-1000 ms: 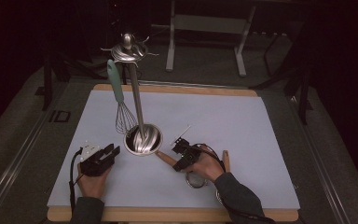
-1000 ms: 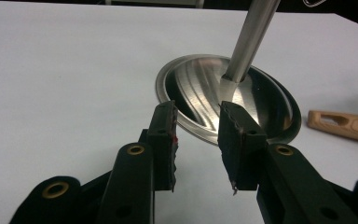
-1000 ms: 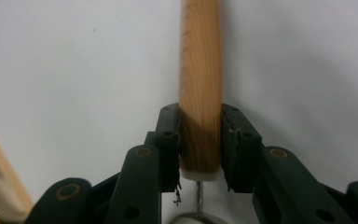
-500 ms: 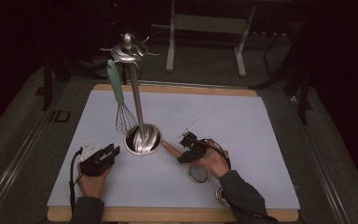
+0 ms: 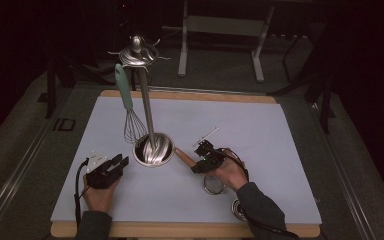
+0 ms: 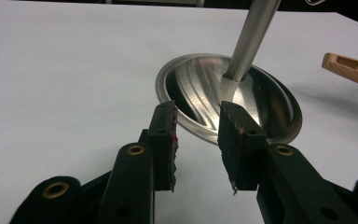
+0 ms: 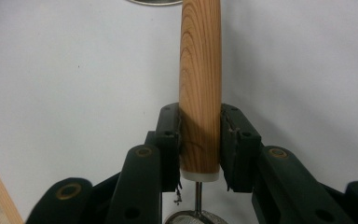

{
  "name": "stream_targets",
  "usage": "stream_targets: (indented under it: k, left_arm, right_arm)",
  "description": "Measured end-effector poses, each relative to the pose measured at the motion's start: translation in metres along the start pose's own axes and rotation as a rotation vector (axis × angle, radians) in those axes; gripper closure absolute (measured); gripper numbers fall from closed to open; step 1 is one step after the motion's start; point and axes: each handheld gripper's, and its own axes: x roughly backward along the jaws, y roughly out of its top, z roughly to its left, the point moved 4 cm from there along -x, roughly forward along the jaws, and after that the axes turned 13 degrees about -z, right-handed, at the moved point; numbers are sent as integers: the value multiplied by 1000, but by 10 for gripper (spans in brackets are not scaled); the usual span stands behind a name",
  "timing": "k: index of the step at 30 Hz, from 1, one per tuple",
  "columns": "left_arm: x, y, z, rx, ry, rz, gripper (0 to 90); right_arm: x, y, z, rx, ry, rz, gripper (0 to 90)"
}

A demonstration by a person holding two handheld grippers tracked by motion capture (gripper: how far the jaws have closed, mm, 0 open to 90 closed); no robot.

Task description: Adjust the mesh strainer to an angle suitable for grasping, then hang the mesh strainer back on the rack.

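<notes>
A steel utensil stand (image 5: 152, 150) rises from its round base (image 6: 228, 100) to a hooked crown (image 5: 137, 52). A whisk with a teal handle (image 5: 125, 97) hangs from the crown. My right gripper (image 5: 205, 159) is shut on the wooden handle (image 7: 200, 88) of a small mesh strainer (image 5: 213, 185). The handle's tip (image 5: 182, 156) points at the stand's base. The strainer's bowl (image 7: 191, 217) lies behind the right gripper (image 7: 200, 140). My left gripper (image 5: 107, 170) stands open just left of the base, with nothing between its fingers (image 6: 165, 140).
Everything sits on a white mat (image 5: 280, 135) over a wooden board (image 5: 190, 95). A small round metal piece (image 5: 237, 207) lies near the front edge by the right forearm. Dark floor and a table frame (image 5: 220, 30) are beyond the board.
My right gripper has shifted slightly right and forward with the wooden handle in it. The left gripper has stayed put.
</notes>
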Motion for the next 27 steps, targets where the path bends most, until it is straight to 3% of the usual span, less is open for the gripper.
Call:
stream_targets:
  k: [8, 15, 21, 27]
  left_arm:
    - [0, 0, 0, 0, 0, 0, 674]
    - [0, 0, 0, -5, -1, -1, 674]
    - [0, 0, 0, -6, -1, 0, 674]
    - [0, 0, -1, -10, 2, 0, 674]
  right_arm:
    - [6, 4, -1, -7, -6, -49, 707]
    - [12, 8, -1, 19, -8, -102, 707]
    - [21, 14, 2, 57, 1, -159, 707]
    - [28, 19, 5, 133, 3, -228, 707]
